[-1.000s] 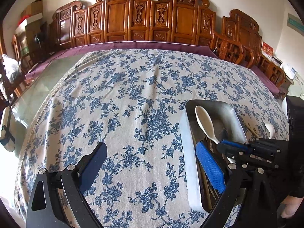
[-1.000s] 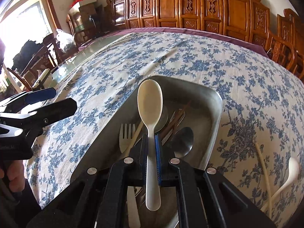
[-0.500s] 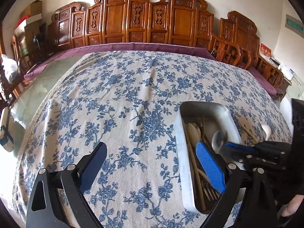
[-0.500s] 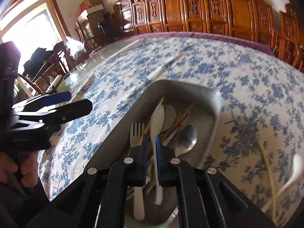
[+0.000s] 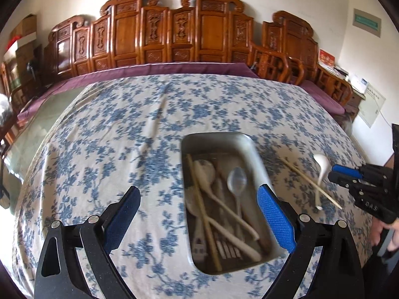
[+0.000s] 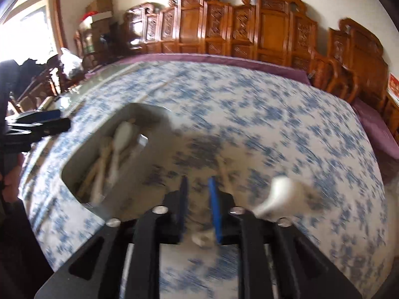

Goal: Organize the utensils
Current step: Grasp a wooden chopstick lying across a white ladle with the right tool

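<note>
— Looking at the left gripper (image 5: 198, 214), what do its jaws hold?

— Nothing. They stand wide apart above the floral tablecloth (image 5: 99, 149), and the near end of the metal tray (image 5: 251, 147) shows between the two blue pads.

— What lies in that tray?

— Several utensils lengthwise: a metal spoon (image 5: 237, 182), a pale spoon (image 5: 204, 172), a wooden chopstick (image 5: 199, 199) and, at the near end, what looks like a fork, though blur makes that hard to tell.

— And the right gripper (image 6: 198, 204)?

— Its jaws are opening, a narrow gap between them, with only cloth showing through. It is over the table beyond the tray's right side, clear of the tray.

— Anything left outside the tray?

— Yes, toward the table's right edge: a white ladle spoon (image 5: 320, 172) lying across a loose chopstick (image 5: 306, 179). In the right wrist view, heavily smeared, that spoon (image 6: 284, 191) sits just beside the right finger.
</note>
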Tool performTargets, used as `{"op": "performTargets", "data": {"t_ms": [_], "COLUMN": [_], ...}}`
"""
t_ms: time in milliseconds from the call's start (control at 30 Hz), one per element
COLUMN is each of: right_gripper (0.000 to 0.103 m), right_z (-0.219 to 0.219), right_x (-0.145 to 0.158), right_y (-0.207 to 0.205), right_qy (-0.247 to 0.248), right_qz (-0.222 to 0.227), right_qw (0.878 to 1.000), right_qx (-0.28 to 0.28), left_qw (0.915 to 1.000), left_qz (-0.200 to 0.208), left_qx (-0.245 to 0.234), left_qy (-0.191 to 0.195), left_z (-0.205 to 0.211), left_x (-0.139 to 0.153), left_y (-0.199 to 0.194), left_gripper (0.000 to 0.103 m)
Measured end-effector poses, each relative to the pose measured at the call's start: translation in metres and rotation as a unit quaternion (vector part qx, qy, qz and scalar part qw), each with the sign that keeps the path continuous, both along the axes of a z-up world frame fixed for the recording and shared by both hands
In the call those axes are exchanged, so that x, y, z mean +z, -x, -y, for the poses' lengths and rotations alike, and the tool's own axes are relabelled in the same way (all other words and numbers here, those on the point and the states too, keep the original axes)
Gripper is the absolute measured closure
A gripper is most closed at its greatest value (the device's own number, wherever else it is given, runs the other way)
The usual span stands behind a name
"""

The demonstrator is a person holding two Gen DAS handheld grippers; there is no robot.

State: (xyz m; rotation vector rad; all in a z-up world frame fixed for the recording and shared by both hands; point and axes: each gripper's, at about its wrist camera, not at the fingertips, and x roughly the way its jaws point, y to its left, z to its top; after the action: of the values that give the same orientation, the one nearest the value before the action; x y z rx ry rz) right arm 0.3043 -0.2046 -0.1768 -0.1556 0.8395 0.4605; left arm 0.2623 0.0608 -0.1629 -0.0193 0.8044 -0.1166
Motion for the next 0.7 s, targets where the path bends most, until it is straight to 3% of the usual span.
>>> {"op": "performTargets", "data": {"t_ms": [233,700], "right_gripper": [0.077,0.077], "right_z": [0.045,0.043], "right_x": [-0.036,-0.063], "right_y": [-0.007,-0.006], "right_qy": [0.025,0.036], "right_qz": [-0.022,-0.066], "right_qw": [0.999,0.997], "right_qx": [-0.031,0.0], "left_qw": [0.9996,0.9955], "left_qz": [-0.011,-0.039], "left_qx": [-0.027,-0.082], "left_qy": [-0.003,-0.028], "left_z": [0.038,0.107], "left_x": [-0.002,-0.021], "left_y": [0.004,0.017], "left_gripper": [0.012,0.012]}}
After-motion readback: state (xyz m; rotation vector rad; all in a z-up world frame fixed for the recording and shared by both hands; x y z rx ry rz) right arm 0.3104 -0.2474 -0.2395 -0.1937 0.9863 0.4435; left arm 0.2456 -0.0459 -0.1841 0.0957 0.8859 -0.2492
